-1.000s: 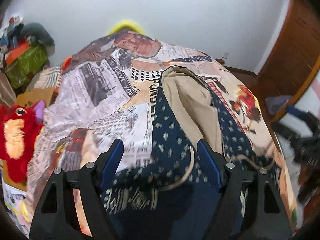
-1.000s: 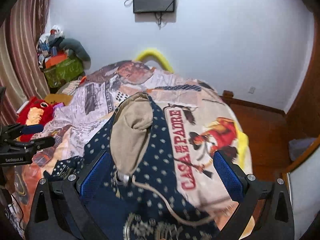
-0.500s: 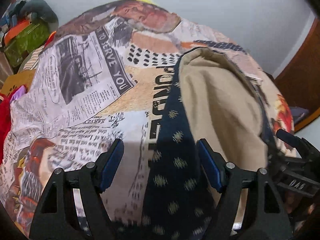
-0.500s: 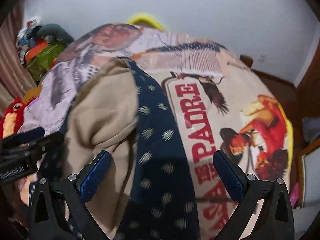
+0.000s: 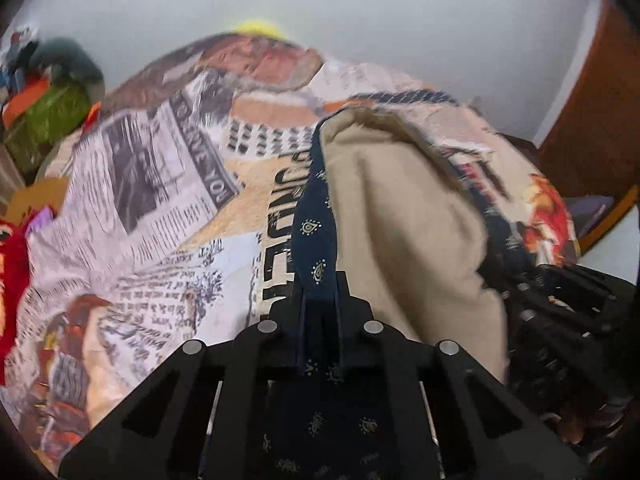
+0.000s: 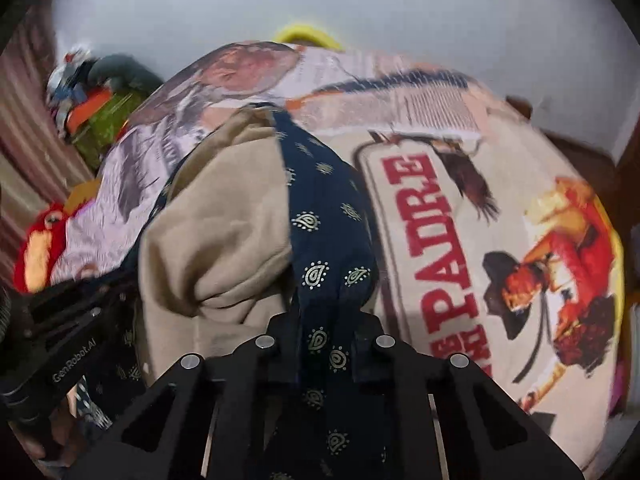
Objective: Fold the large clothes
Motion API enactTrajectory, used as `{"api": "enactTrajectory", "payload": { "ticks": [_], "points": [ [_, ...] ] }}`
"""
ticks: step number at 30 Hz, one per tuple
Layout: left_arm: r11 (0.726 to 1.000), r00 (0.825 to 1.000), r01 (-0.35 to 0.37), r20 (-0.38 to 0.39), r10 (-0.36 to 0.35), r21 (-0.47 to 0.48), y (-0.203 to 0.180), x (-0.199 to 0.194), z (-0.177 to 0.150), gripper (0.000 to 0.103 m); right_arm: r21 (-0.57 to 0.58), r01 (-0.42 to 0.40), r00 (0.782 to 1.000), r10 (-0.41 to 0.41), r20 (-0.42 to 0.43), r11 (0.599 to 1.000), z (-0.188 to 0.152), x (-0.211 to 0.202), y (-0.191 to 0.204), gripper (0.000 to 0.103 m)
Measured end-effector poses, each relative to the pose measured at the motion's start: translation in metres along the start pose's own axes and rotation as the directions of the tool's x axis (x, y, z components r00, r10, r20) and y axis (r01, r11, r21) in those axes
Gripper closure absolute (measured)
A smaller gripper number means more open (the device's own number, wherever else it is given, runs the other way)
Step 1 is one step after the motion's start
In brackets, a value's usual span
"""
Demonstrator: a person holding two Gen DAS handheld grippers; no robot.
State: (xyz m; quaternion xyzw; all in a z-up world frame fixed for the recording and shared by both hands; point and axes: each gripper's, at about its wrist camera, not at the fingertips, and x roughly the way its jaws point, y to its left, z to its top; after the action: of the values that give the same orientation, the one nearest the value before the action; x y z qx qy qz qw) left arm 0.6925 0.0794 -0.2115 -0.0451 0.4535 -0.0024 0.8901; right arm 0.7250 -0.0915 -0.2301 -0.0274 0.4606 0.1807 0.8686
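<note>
A large navy garment with small paisley dots and a tan lining (image 5: 404, 232) lies on the bed, lining side up. My left gripper (image 5: 320, 300) is shut on the garment's navy left edge (image 5: 314, 216). My right gripper (image 6: 324, 328) is shut on its navy right edge (image 6: 320, 208), with the tan lining (image 6: 224, 232) to the left of it. Each gripper shows at the edge of the other's view: the right one in the left wrist view (image 5: 568, 312), the left one in the right wrist view (image 6: 68, 320).
The bed cover (image 5: 152, 184) carries newspaper and poster prints, with "PADRE" lettering (image 6: 440, 240) on the right. A red plush toy (image 6: 36, 256) and a green bag (image 5: 48, 120) sit at the left. A white wall stands behind and a wooden door (image 5: 600, 120) at the right.
Both grippers have gone from wide open to shut on the garment's navy edges. Both have come down close over the garment.
</note>
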Motion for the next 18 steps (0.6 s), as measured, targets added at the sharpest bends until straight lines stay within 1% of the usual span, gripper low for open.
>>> {"api": "enactTrajectory", "payload": {
  "ticks": [2, 5, 8, 10, 14, 18],
  "points": [
    [1.0, 1.0, 0.021, 0.019, -0.021, 0.006, 0.0, -0.024, 0.0, 0.092, -0.025, -0.009, 1.0, 0.01, 0.019, 1.0, -0.003, -0.018, 0.009, 0.091],
    [0.998, 0.998, 0.057, 0.024, -0.057, 0.016, 0.0, -0.056, -0.005, 0.092, -0.037, -0.053, 0.997, 0.055, 0.058, 0.998, -0.009, -0.052, 0.02, 0.091],
    [0.996, 0.998, 0.047, 0.031, -0.049, 0.071, -0.003, -0.086, -0.017, 0.092, -0.06, -0.08, 0.991, 0.085, 0.099, 0.995, -0.02, -0.089, 0.029, 0.092],
    [0.994, 0.998, 0.051, 0.032, -0.054, 0.096, -0.004, -0.105, -0.03, 0.092, -0.065, -0.096, 0.987, 0.104, 0.12, 0.993, -0.032, -0.113, 0.032, 0.092],
    [0.988, 0.993, 0.115, 0.017, -0.118, 0.106, -0.006, -0.14, -0.061, 0.092, -0.066, -0.114, 0.983, 0.122, 0.136, 0.991, -0.063, -0.153, 0.034, 0.092],
    [0.979, 0.99, 0.14, -0.025, -0.138, 0.15, -0.014, -0.158, -0.105, 0.092, -0.083, -0.127, 0.985, 0.135, 0.103, 0.988, -0.107, -0.179, 0.039, 0.092]
  ]
}}
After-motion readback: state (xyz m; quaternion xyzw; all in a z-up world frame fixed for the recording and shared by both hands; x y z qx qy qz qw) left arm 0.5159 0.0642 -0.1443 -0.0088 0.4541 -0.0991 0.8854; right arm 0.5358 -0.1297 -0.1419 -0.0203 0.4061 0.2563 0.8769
